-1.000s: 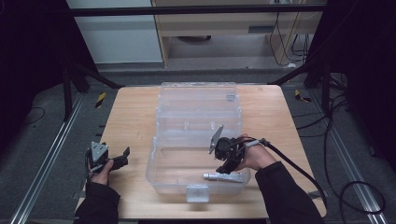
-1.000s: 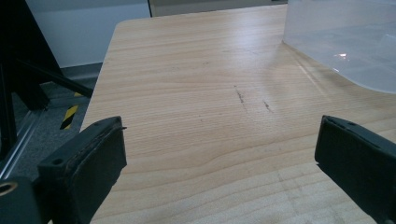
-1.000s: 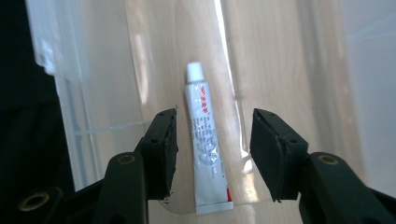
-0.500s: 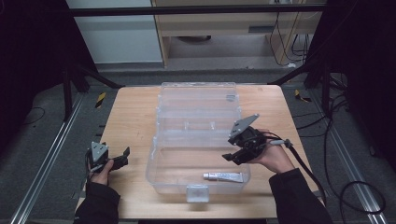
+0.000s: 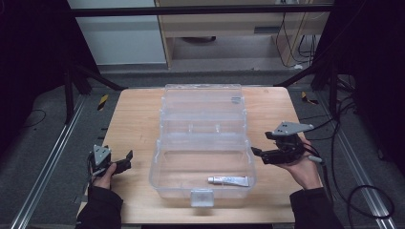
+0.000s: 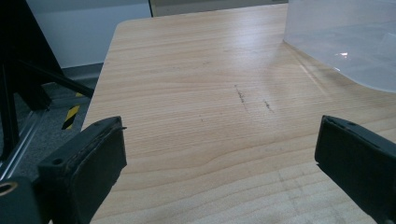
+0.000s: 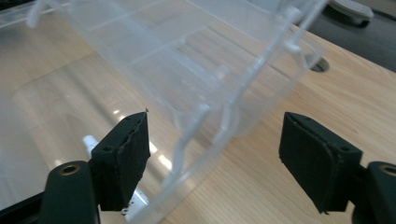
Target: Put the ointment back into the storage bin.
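A clear plastic box (image 5: 203, 157) stands open in the middle of the wooden table (image 5: 138, 119), its lid tipped back. A small silver tube (image 5: 228, 180) with a white cap lies flat on the box's floor near the front. My right gripper (image 5: 260, 156) hovers just outside the box's right wall, pointing at it. Its jaws have just been opening and now stand wide, with nothing gripped. In the right gripper view, the right gripper (image 7: 215, 116) frames the box's wall (image 7: 187, 56). My left gripper (image 5: 125, 161) rests open at the table's left front, empty (image 6: 219, 140).
The box's front latch (image 5: 200, 196) hangs over the near table edge. Bare wood (image 6: 187, 70) lies between the left gripper and the box corner (image 6: 345, 42). Metal rails and cables run along the floor on both sides of the table.
The right gripper has drawn back to the right, out of the box to beside its wall, and its jaws have spread. The tube lies where it was. The left gripper has not moved.
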A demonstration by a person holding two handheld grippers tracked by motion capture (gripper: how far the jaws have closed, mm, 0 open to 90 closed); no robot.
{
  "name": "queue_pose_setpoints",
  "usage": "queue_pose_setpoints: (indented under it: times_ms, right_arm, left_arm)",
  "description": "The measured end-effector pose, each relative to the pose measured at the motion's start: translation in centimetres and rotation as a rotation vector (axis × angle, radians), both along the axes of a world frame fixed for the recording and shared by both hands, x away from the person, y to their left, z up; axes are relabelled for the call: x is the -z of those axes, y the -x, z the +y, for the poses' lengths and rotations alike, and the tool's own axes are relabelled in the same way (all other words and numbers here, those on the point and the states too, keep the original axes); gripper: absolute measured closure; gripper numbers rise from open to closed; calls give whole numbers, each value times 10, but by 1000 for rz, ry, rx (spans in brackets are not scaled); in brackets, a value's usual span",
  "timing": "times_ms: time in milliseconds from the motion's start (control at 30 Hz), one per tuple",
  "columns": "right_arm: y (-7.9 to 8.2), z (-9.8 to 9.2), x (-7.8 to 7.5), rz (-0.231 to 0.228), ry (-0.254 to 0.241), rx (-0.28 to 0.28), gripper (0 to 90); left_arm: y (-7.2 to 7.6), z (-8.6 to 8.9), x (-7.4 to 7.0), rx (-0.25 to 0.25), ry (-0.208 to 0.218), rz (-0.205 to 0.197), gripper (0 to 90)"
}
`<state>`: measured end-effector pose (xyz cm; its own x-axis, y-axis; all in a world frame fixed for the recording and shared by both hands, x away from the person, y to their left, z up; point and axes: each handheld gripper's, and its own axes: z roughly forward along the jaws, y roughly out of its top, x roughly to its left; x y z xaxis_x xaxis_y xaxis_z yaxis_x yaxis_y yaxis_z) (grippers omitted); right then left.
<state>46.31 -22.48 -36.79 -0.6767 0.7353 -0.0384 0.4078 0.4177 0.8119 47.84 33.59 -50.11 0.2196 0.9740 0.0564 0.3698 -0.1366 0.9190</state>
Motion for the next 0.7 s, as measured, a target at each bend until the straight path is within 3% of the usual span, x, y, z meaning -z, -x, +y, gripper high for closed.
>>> queue_pose_setpoints:
  times_ms: [167,333,433,700]
  right_arm:
    - [0,-16,20,12,-27,72,219]
    - [-3,-32,45,41,-51,180,211]
    - [-6,-40,54,68,-35,230,212]
    - [-15,-65,85,169,-93,398,186]
  left_arm:
    - [0,0,0,1,0,0,15]
    - [0,0,0,1,-1,0,15]
    - [0,0,0,1,-1,0,15]
    - [0,1,0,3,5,1,15]
